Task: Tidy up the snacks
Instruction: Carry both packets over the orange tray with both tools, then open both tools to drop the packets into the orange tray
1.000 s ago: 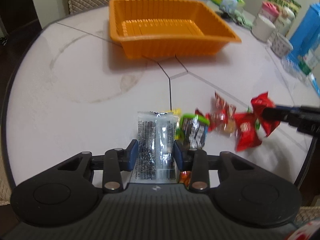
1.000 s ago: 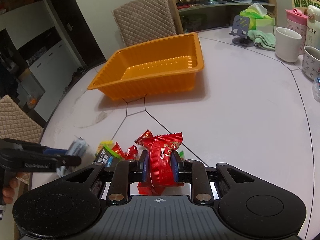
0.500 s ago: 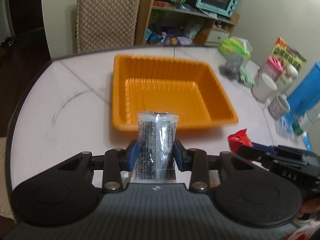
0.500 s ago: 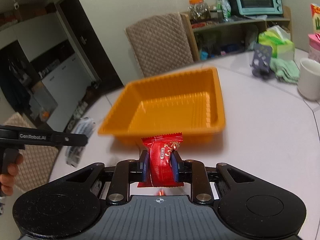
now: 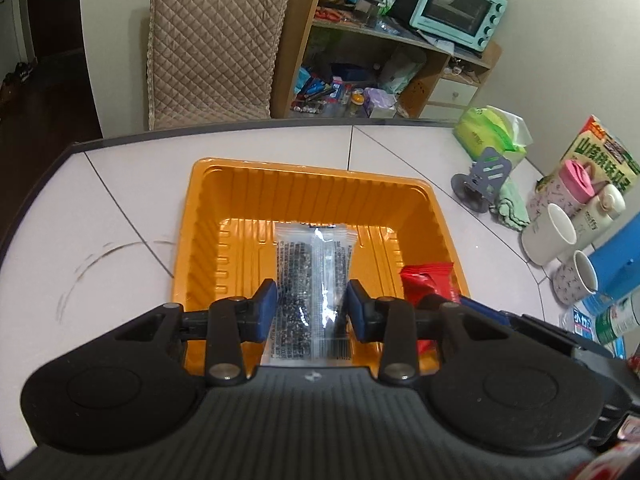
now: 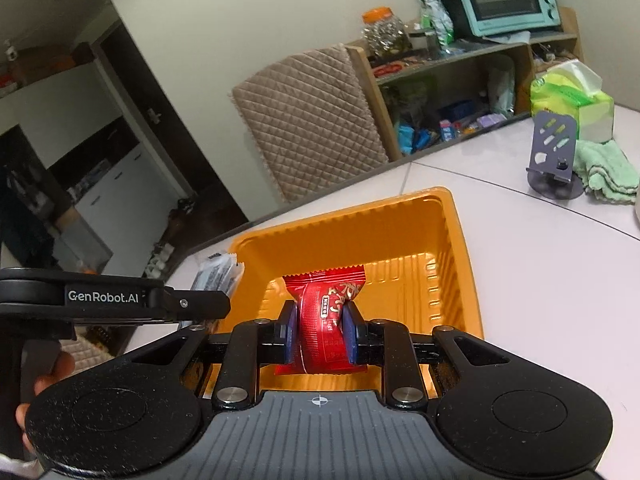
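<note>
A pale tabletop (image 5: 400,152) with dark seams fills the middle of both views, and behind it, toward the top of the frame, we see a quilted chair back (image 5: 216,40) and a wooden shelf carrying a mint-green toaster oven (image 5: 460,4). At the centre of the table sits the orange tray (image 5: 312,188), its ribbed floor bare. In the left wrist view our left gripper (image 5: 312,310) is closed on a clear packet of dark snack (image 5: 310,280), blue pads pressing its sides, the packet standing out over the tray's interior. Low and right of it we see the red snack packet (image 6: 326,320), pinched narrowly between the pads of our right gripper (image 6: 320,334), likewise over the tray. In the right wrist view the left gripper's black body enters from the left edge, with a hand (image 6: 52,376) behind it. At the right of the left wrist view stand two white mugs (image 5: 550,234), a grey phone stand (image 5: 486,178) and a green tissue pack (image 5: 492,132).
</note>
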A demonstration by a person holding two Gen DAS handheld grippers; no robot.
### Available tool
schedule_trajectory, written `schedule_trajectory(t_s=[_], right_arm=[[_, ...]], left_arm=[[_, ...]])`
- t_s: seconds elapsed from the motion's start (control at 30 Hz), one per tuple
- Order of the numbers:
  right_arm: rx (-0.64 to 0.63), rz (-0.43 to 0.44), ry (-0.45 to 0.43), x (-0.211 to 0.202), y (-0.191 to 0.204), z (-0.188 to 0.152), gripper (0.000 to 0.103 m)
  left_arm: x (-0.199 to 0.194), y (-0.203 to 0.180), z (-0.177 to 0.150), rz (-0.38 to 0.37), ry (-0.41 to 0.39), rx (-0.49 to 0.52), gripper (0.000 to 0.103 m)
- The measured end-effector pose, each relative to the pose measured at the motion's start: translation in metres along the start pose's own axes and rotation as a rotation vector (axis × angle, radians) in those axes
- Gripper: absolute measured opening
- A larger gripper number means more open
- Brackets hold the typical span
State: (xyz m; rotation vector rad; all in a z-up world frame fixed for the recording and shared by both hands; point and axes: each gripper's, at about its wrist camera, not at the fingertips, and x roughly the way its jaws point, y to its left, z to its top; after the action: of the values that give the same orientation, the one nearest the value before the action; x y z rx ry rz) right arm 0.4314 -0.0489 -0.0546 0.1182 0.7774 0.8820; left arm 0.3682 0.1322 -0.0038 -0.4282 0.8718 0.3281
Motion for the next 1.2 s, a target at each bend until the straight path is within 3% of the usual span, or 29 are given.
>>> schedule_trajectory(t_s=[0.6,1.2], right_arm=[[0.066,-0.062,0.07,0.04,-0.029,-0.008,0.025],[0.066,-0.044,0.067,0.041,-0.025,-0.003,0.025]], left_arm=[[0.068,-0.003,0.003,0.02,0.098,-0.036,0.035],[0.05,0.007,0.008,0.037,0.063,-0.014,0.047]])
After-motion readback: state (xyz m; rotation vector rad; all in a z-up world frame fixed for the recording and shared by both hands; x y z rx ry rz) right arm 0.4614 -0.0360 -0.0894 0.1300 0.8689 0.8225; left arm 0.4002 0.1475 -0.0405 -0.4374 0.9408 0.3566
